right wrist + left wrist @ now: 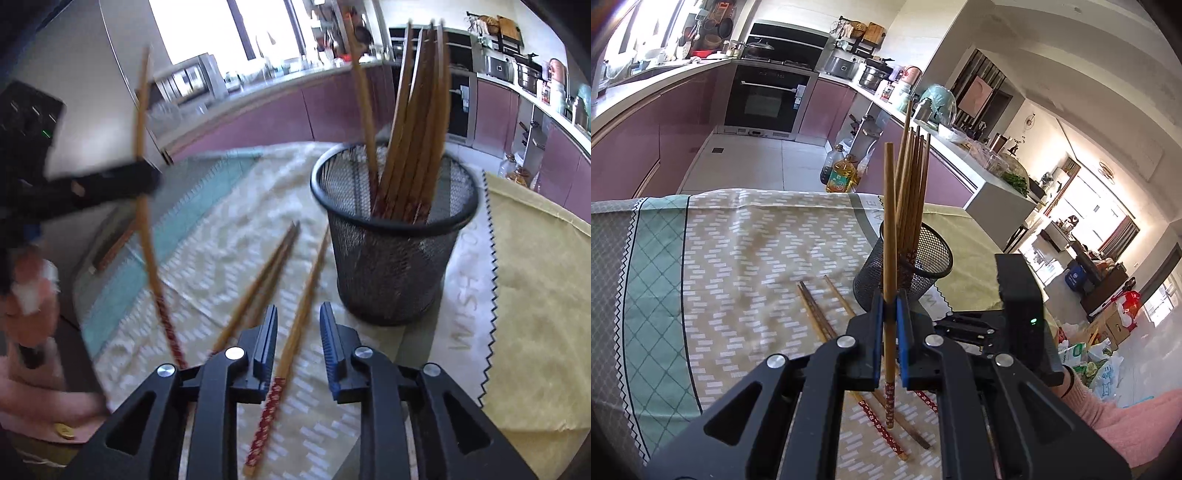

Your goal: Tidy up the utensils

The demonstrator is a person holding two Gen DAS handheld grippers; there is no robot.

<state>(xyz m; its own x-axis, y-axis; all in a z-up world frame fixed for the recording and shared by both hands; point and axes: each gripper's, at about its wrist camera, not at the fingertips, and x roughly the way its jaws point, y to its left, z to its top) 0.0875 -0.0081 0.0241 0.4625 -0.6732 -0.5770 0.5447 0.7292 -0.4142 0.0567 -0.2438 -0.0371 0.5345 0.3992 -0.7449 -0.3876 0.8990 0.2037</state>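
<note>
The left gripper [889, 332] pinches one upright wooden chopstick with a red patterned end [888, 229] beside the black wire-mesh cup [395, 236], which already holds a bundle of chopsticks [417, 122]. The right gripper [298, 343], jaws apart, straddles a loose chopstick [295, 332] lying on the patterned tablecloth [221, 221] of the tabletop. Closing off-centre could skid it sideways; the held chopstick may catch the bundle or tip the cup.

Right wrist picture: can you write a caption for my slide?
Open right gripper hovers over a loose chopstick on the tablecloth, beside a mesh cup of chopsticks.
</note>
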